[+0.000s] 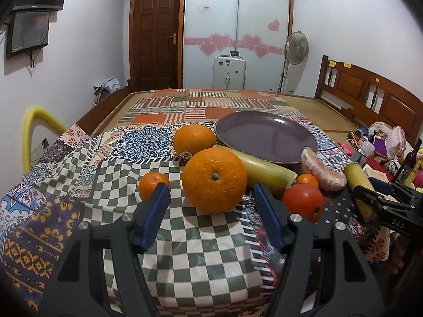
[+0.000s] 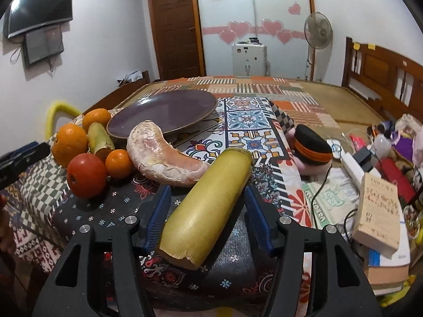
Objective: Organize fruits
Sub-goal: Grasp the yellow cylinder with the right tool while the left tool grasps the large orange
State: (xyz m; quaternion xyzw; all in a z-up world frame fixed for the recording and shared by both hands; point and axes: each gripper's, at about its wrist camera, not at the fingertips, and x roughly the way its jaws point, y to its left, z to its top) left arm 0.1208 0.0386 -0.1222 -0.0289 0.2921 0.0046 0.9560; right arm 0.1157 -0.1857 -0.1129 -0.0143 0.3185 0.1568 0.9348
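Observation:
A purple plate (image 1: 265,137) (image 2: 164,113) sits empty on the patterned cloth. In front of it lie two big oranges (image 1: 214,180) (image 1: 194,138), a small mandarin (image 1: 152,185), a second mandarin (image 1: 307,179), a red tomato (image 1: 304,202) (image 2: 86,175), a peeled pomelo wedge (image 1: 321,170) (image 2: 164,159) and a yellow-green cane piece (image 1: 264,170). My left gripper (image 1: 211,206) is open, its fingers either side of the near big orange, just short of it. My right gripper (image 2: 207,208) is open around a second yellow cane piece (image 2: 208,211) (image 1: 355,177) lying on the cloth.
The patterned cloth (image 1: 185,251) covers a low table beside a bed with a wooden headboard (image 1: 370,89). Books (image 2: 380,216), a white power strip (image 2: 351,169), cables and a black-and-orange hat (image 2: 312,146) clutter the right side. A yellow tube (image 1: 29,137) stands at left.

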